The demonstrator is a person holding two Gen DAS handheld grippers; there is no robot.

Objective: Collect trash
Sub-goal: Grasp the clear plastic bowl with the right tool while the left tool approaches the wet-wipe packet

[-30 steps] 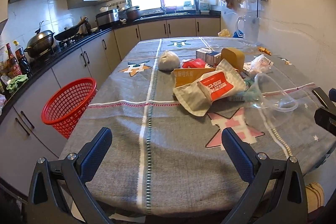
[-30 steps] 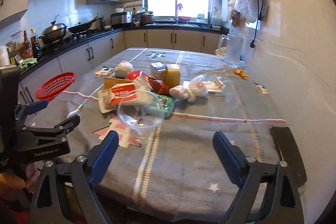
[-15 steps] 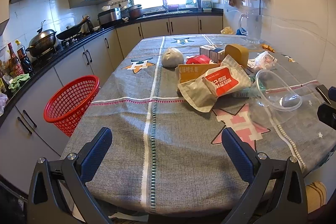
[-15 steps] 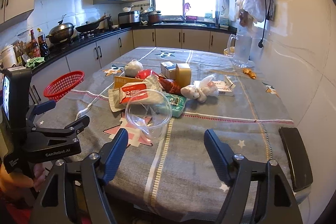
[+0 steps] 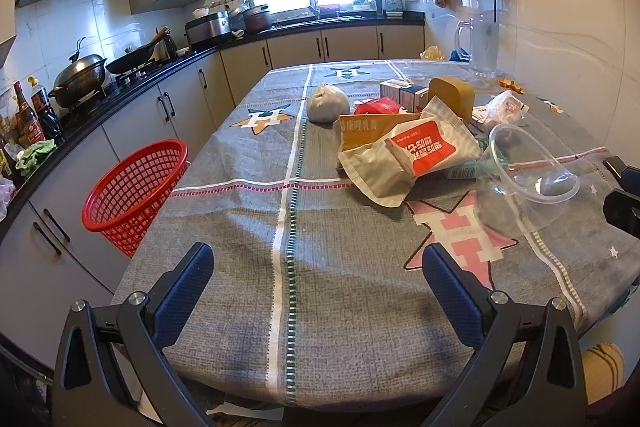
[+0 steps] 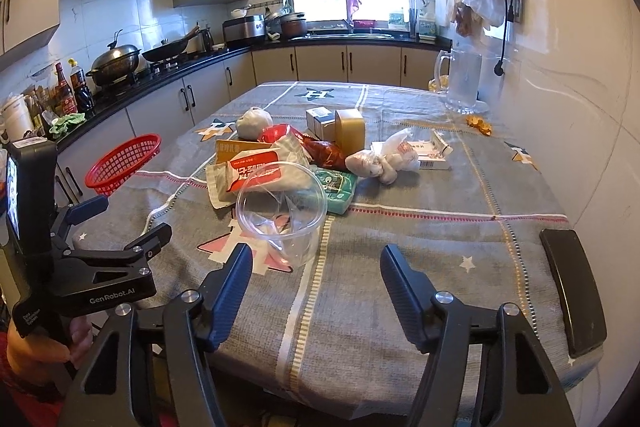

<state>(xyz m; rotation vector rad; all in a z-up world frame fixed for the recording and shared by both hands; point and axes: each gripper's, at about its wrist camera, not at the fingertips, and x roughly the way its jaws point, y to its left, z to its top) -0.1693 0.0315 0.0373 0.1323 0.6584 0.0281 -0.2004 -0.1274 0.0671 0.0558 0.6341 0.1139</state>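
Tablecloth (image 5: pixel 320 267) w/ trash: both grippers level at near edge, left (image 5: pixel 316 291) & right (image 6: pixel 316 291) fingers wide, empty.

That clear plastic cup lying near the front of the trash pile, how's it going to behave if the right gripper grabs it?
The clear plastic cup looks thin-walled and empty, so it is probably very light and may crumple under a firm squeeze. It lies tilted on the tablecloth, so a nudge would likely roll it. The smooth plastic could slip between the right gripper fingers, which stand open.
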